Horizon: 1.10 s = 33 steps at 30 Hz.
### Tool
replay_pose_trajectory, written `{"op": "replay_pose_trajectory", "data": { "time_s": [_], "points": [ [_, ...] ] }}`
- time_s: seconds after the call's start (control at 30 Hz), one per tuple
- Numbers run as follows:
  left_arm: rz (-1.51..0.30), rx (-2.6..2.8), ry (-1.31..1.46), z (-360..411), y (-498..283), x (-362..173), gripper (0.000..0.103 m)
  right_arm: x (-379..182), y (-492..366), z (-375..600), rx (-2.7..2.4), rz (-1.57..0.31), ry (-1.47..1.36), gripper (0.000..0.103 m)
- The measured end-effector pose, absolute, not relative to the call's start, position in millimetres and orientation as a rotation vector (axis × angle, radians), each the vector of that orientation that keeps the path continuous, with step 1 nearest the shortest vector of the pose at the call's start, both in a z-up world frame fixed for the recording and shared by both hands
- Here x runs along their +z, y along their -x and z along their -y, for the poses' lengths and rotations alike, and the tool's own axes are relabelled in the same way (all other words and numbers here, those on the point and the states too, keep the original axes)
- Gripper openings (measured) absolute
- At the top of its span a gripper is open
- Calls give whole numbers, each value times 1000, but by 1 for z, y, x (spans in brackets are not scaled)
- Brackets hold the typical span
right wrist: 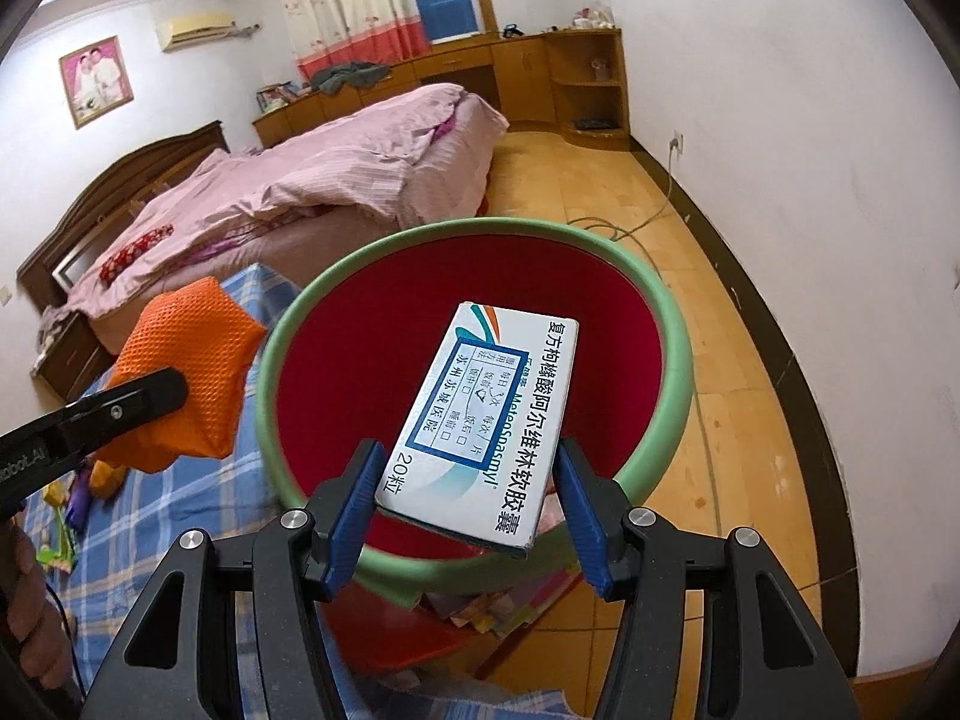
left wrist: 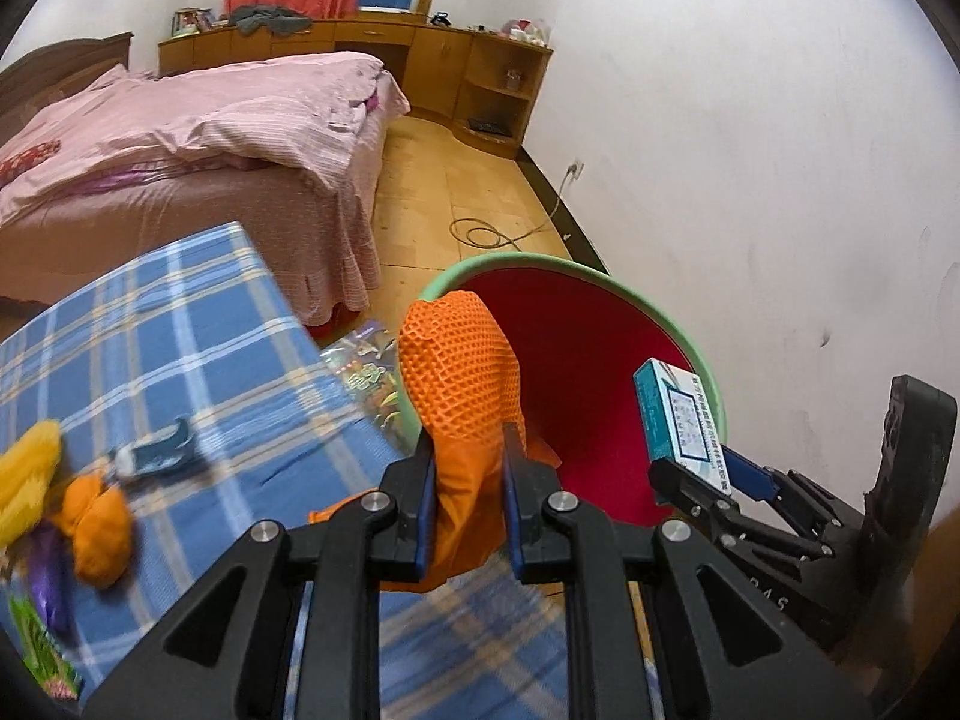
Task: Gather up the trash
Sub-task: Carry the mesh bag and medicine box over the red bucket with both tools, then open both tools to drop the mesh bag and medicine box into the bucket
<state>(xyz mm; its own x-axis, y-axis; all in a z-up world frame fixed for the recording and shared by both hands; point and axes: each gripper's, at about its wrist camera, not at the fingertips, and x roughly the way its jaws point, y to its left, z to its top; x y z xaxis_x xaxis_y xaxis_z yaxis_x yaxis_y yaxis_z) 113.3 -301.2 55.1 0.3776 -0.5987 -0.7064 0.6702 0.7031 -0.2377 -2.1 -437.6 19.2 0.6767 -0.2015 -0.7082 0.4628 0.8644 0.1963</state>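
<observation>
My left gripper (left wrist: 467,468) is shut on an orange foam fruit net (left wrist: 459,372), which it holds at the near left rim of a red bin with a green rim (left wrist: 690,336). In the right wrist view the same orange net (right wrist: 192,348) hangs left of the bin (right wrist: 678,330). My right gripper (right wrist: 468,504) is shut on a white and teal medicine box (right wrist: 486,414), held over the bin's red inside. From the left wrist view the medicine box (left wrist: 681,414) and the right gripper (left wrist: 714,480) show at the bin's right rim.
A table with a blue plaid cloth (left wrist: 180,324) carries an orange scrap (left wrist: 99,522), a yellow item (left wrist: 27,474), a small teal wrapper (left wrist: 159,456) and a green packet (left wrist: 42,648). Beyond are a pink bed (left wrist: 198,138), wooden floor with a cable (left wrist: 480,234), and a white wall on the right.
</observation>
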Motion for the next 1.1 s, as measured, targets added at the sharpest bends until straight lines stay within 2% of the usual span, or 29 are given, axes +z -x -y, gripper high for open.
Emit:
{"op": "replay_pose_trajectory", "data": {
  "time_s": [0.13, 0.3, 0.63, 1.1],
  "points": [
    [-862, -814, -107, 314, -114, 52, 17, 16, -1, 441, -380, -738, -384, 60],
    [-865, -807, -130, 324, -116, 50, 27, 15, -1, 440, -381, -735, -365, 60],
    [-862, -783, -119, 319, -120, 53, 27, 18, 0, 438, -369, -722, -362, 60],
    [-857, -724, -61, 269, -106, 67, 27, 36, 6, 412, -327, -691, -343, 60]
  ]
}}
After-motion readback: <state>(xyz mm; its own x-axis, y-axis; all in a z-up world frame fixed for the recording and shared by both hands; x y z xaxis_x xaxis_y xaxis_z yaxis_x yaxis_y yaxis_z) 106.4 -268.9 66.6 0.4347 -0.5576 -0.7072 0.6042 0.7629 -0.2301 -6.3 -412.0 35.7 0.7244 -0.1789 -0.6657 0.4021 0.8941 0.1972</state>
